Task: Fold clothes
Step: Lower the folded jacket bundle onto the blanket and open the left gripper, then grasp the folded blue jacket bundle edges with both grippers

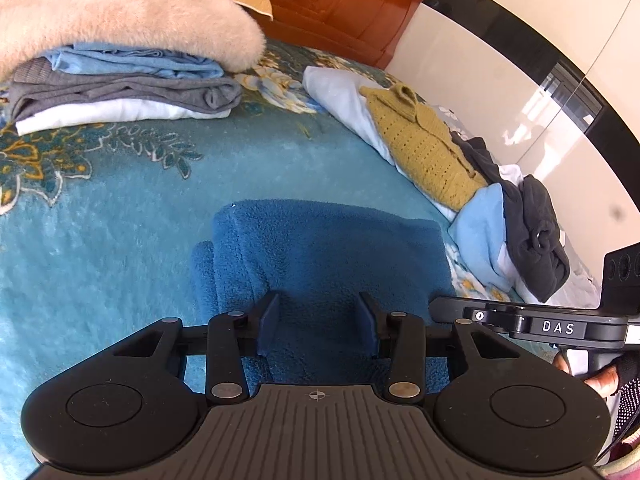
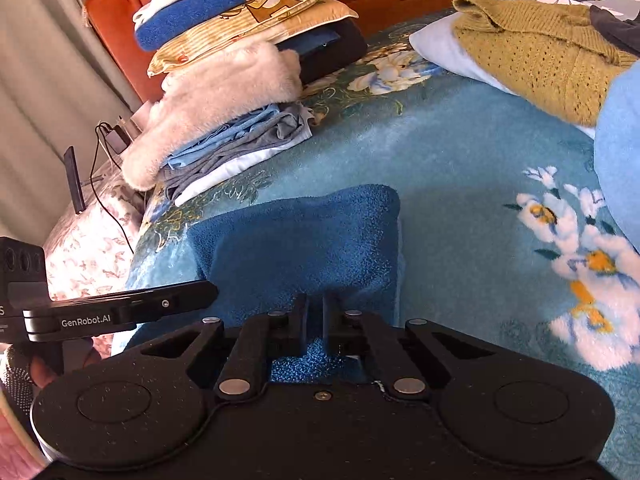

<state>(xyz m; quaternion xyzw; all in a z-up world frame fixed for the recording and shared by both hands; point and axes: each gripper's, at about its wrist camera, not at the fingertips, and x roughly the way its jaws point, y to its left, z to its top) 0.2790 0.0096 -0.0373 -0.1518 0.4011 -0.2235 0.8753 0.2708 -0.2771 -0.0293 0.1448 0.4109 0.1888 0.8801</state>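
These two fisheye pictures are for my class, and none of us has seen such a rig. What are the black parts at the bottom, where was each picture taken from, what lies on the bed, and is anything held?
The black parts are two hand-held grippers, each with a camera looking along its fingers. One picture comes from the left gripper, whose jaws stand open over a folded dark blue fleece. The other comes from the right gripper, shut on that fleece's near edge. On the teal floral blanket also lie a folded stack under a fluffy cream garment, and an unfolded heap with a mustard knit.
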